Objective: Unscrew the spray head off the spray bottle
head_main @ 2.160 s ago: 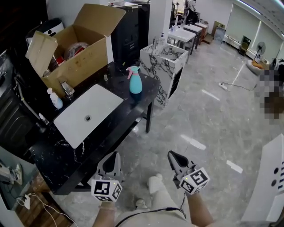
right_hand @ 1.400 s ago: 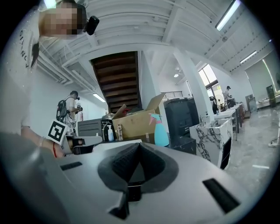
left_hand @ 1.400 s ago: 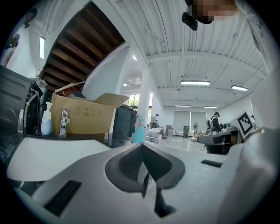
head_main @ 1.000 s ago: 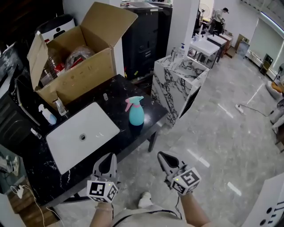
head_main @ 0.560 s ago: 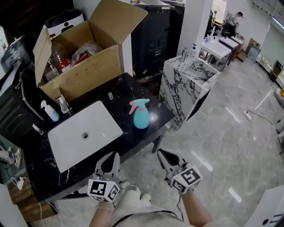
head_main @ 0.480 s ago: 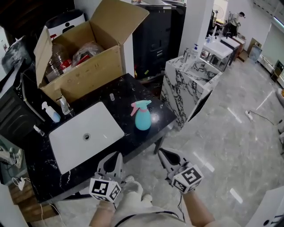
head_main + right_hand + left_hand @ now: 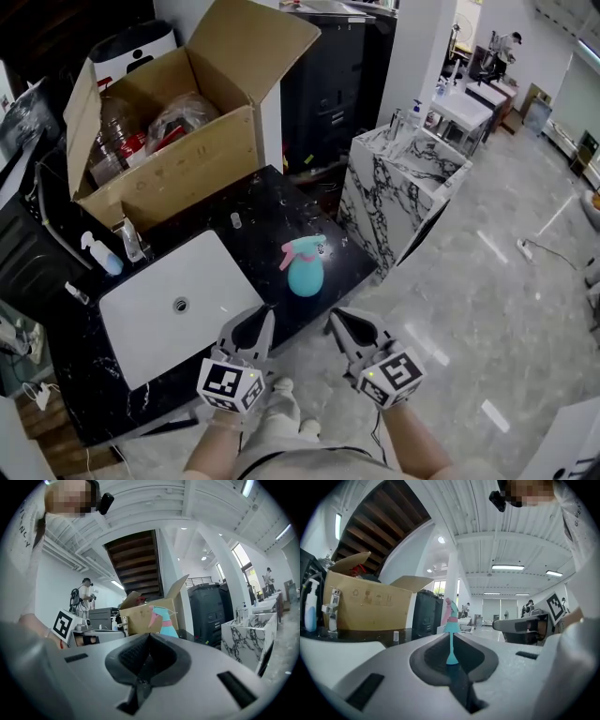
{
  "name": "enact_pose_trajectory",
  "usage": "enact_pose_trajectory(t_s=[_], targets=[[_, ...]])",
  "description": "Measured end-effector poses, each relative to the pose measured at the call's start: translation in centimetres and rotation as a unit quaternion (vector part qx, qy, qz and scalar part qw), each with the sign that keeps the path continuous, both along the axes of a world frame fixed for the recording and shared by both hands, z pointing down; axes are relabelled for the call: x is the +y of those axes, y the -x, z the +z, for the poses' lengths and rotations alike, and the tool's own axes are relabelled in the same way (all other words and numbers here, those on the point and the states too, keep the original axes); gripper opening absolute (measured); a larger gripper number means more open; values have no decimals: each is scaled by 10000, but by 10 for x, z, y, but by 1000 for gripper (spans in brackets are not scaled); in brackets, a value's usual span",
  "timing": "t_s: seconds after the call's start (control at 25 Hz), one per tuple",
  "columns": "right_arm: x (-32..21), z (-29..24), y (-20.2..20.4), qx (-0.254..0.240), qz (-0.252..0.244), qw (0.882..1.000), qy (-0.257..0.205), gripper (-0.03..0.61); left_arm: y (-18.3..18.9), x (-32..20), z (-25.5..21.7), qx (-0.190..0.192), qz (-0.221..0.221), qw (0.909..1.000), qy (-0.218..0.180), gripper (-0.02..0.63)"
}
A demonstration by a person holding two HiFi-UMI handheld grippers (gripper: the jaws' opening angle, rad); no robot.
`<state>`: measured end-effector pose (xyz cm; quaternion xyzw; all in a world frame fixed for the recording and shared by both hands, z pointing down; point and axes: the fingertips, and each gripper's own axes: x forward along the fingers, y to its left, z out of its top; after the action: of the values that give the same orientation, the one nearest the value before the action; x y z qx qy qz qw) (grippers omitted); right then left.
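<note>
Both claws have drawn closer to the desk (image 7: 272,211) than they were half a second ago, and the left claw (image 7: 258,323) has swung in toward the right claw (image 7: 339,322). From the head view they sit side by side at the lower middle of the frame, just short of the desk's near edge. Each one is closed tight and holds nothing. The teal spray bottle (image 7: 306,275) stands upright at the centre of the frame, near the desk's front right corner. Its pink spray head (image 7: 296,251) is on and points left. The bottle is apart from both claws, a little above and between them. A white sink (image 7: 141,314) fills the desk to the left of the bottle. An open cardboard box (image 7: 187,155) sits at the upper left, and a marble stand (image 7: 398,187) is at the right. In the left gripper view the bottle lines up straight ahead, above the closed tips. In the right gripper view it stands slightly right of centre.
</note>
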<state>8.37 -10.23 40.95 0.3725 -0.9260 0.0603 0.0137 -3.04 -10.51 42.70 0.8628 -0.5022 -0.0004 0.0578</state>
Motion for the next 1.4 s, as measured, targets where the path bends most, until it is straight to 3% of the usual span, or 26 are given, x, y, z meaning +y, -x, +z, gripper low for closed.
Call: enact_pose_trajectory(t_s=[0.08, 0.2, 0.36, 0.52, 0.76, 1.0, 1.4], targets=[[-10, -2, 4, 1, 12, 10000, -4, 6, -7, -13, 1, -45, 252, 9997, 34, 31], [-22, -3, 8, 31, 18, 10000, 3, 6, -19, -31, 6, -120, 740, 9971, 156, 171], [-38, -3, 12, 31, 77, 10000, 24, 6, -35, -56, 14, -411, 1353, 9897, 232, 290], [-51, -3, 16, 48, 133, 9999, 61, 6, -48, -77, 23, -692, 1697, 9828, 240, 357], [-67, -3, 22, -39, 231, 9996, 134, 6, -63, -98, 37, -1002, 2023, 9737, 312, 393], [-75, -10, 25, -137, 220, 9995, 167, 13, -77, -109, 45, -1312, 2243, 9656, 69, 395], [-86, -28, 42, -466, 69, 9986, 247, 165, -95, -116, 46, -1542, 2293, 9606, -287, 394]])
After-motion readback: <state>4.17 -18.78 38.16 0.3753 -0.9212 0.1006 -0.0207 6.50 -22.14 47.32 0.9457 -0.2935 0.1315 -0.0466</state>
